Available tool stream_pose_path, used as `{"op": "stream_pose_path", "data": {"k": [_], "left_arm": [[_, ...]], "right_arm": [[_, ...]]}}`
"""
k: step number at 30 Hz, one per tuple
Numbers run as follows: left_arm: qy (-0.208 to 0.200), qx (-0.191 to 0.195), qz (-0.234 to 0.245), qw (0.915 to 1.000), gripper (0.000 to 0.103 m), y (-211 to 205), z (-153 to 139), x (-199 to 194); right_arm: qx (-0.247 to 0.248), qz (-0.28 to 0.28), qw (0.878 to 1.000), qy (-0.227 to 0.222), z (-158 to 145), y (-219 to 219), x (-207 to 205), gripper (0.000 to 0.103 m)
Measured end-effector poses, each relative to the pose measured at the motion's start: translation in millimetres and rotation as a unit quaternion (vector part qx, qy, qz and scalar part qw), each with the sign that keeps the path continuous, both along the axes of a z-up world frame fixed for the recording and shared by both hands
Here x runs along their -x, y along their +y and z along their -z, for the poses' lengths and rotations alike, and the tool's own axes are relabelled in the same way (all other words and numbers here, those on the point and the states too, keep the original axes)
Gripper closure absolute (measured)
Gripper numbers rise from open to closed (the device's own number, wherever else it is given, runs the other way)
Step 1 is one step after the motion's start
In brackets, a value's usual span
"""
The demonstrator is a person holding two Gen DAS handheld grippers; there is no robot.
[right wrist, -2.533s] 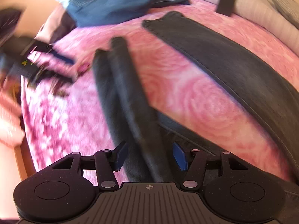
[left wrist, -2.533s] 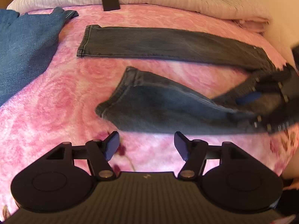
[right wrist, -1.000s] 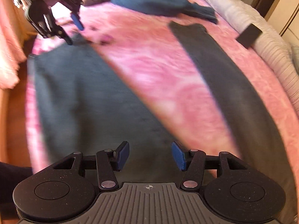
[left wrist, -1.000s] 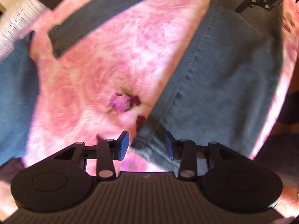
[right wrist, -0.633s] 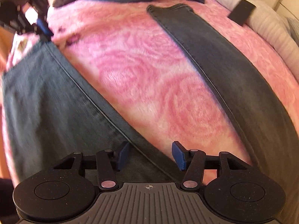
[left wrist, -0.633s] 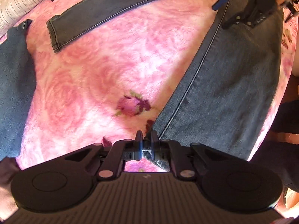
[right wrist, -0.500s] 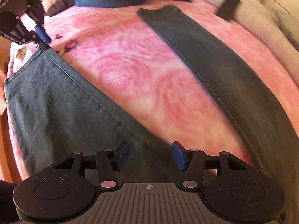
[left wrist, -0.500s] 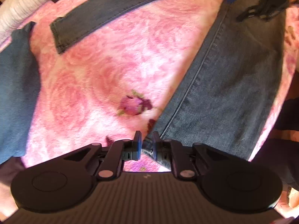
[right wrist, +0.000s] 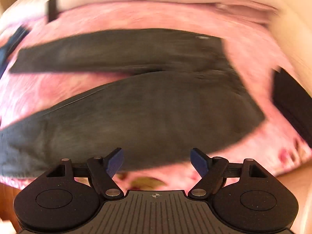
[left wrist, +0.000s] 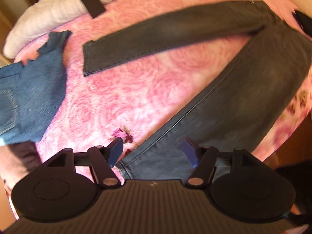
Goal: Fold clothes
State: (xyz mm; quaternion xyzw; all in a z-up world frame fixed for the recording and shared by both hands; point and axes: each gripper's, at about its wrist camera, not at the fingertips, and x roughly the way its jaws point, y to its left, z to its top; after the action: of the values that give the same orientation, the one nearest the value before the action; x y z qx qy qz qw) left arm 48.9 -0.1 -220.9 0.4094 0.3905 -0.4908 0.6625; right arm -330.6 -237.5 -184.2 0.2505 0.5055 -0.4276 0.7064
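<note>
Dark grey jeans (left wrist: 243, 101) lie spread flat on the pink rose blanket (left wrist: 136, 89), legs apart in a V. The far leg (left wrist: 165, 37) runs left across the bed and the near leg runs down to its hem. My left gripper (left wrist: 153, 152) is open and empty, just above that hem (left wrist: 126, 169). In the blurred right wrist view the same jeans (right wrist: 156, 113) fill the middle, waistband to the right. My right gripper (right wrist: 156, 161) is open and empty, over the near edge of the jeans at the bed's front.
Blue jeans (left wrist: 29, 89) lie at the left of the bed. A black flat object (left wrist: 92, 3) rests on the white bedding (left wrist: 48, 17) at the far side. The bed's edge (left wrist: 282, 136) drops off at the right.
My left gripper was shut on the near leg's hem and has opened and let it go, lifting back. My right gripper has swung away to face the jeans from the front edge.
</note>
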Motion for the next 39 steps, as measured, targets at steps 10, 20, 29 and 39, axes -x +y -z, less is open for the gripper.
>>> {"op": "stream_pose_path", "data": {"k": [10,20,29,39], "left_arm": [[-0.06,-0.003,-0.188,0.9804,0.036,82.6,-60.8,70.2],[-0.038,0.061,-0.28,0.9572,0.036,87.2,-115.3,200.6],[-0.054,0.096,-0.247,0.9627,0.036,50.4,-137.3,227.8],[-0.064,0.106,-0.23,0.9652,0.036,49.3,-143.6,241.6]], "right_arm": [[-0.003,-0.02,0.998,-0.059,-45.8,-27.0,97.9,0.024],[0.013,-0.124,0.991,-0.053,-83.4,-57.8,167.1,0.024],[0.012,-0.125,0.99,-0.071,-101.8,-72.2,190.2,0.024],[0.004,-0.121,0.989,-0.088,-102.0,-61.7,201.4,0.024]]}}
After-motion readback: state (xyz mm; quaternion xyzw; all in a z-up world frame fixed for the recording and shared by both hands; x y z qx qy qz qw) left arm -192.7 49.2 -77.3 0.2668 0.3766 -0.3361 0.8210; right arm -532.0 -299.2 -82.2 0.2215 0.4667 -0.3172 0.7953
